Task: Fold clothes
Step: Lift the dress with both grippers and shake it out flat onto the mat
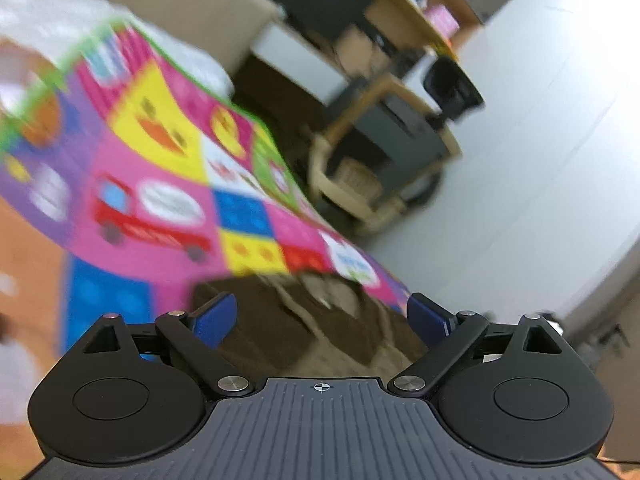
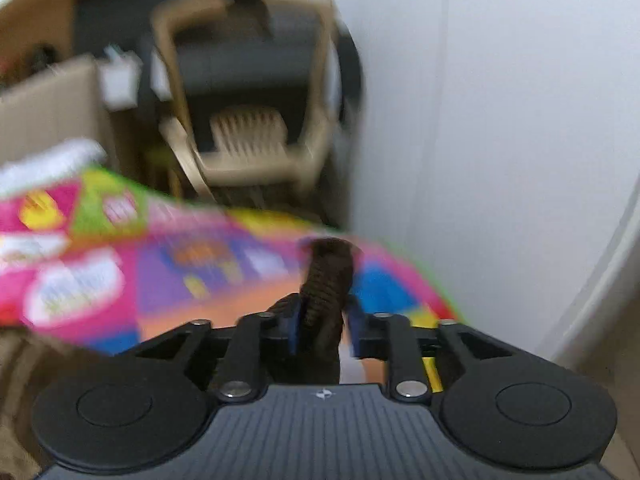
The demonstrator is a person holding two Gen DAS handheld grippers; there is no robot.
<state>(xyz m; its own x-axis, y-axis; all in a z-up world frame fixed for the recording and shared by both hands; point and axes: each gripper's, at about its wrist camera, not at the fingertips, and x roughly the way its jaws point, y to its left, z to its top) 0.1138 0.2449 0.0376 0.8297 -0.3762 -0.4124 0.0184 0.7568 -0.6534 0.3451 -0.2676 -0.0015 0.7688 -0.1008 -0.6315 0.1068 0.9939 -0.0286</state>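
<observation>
Brown knitted garment (image 1: 320, 320), crumpled, lies on a bright patchwork play mat (image 1: 152, 184), directly ahead of and below the left gripper (image 1: 320, 316); its blue-padded fingers (image 1: 214, 318) stand wide apart, holding nothing. Right gripper (image 2: 322, 320) is clamped on a bunched brown fold, which runs forward between the fingers along their line. So the right hand has cloth; the left is nearest the loose bulk. Mat's green edge falls away toward a beige plastic chair (image 1: 360, 168) and white wall; open room lies leftward. Both views blurred.
</observation>
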